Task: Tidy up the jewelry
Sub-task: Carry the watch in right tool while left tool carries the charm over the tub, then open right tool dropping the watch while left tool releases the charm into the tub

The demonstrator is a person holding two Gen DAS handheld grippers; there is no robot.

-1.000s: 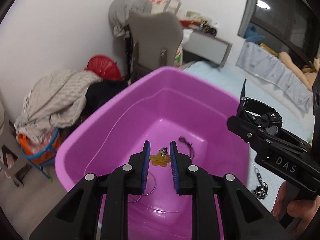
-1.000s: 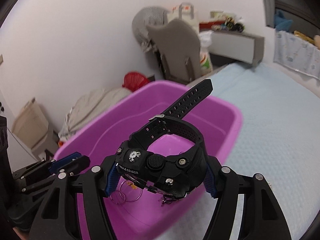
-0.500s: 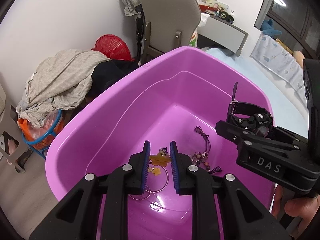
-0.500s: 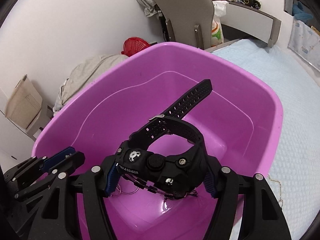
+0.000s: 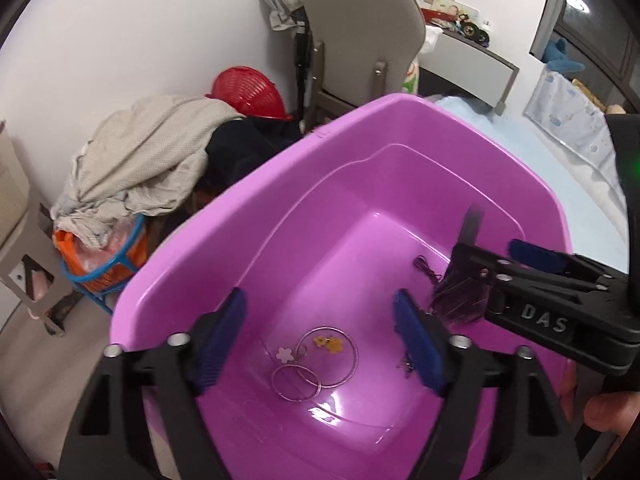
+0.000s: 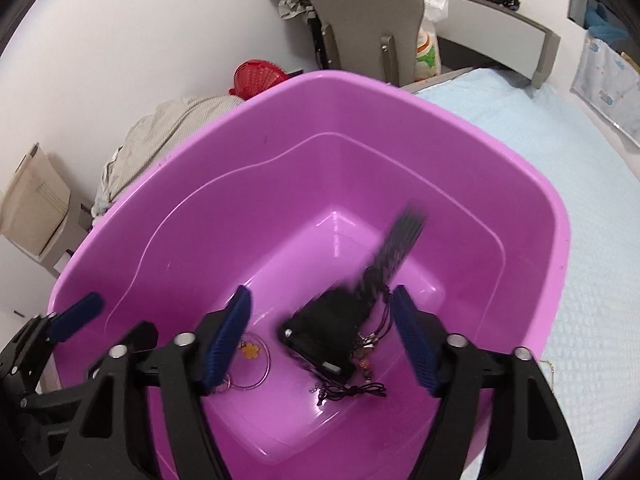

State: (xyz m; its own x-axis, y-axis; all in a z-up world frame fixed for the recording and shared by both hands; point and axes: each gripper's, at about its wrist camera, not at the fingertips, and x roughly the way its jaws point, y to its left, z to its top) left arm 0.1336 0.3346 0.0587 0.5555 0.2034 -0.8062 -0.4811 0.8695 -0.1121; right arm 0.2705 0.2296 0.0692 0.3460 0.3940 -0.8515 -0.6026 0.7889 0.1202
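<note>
The purple tub [image 5: 400, 100] fills both views. My left gripper [image 5: 320, 312] hangs over it, its jaws opening and nothing between them. Below it on the tub floor lie an orange flower charm [image 5: 329, 343], a white flower charm [image 5: 285, 355] and thin metal rings [image 5: 296, 382]. My right gripper [image 6: 321, 294] is also over the tub [image 6: 320, 76], its jaws opening. The black watch [image 6: 332, 332] is blurred between and below the pads, free of them, near dark cords with beads [image 6: 360, 388]. The watch [image 5: 460, 300] also blurs under the right gripper [image 5: 496, 254].
A clothes pile [image 5: 148, 156], a red basket [image 5: 248, 88] and a grey chair [image 5: 360, 28] stand beyond the tub by the wall. A light blue bedspread [image 6: 580, 240] carries the tub, with a thin chain [image 6: 550, 368] on it. A hand [image 5: 604, 412] holds the right gripper.
Both grippers sank toward the tub. The left jaws spread and the orange flower charm dropped to the tub floor. The right jaws widened and the watch left them, falling.
</note>
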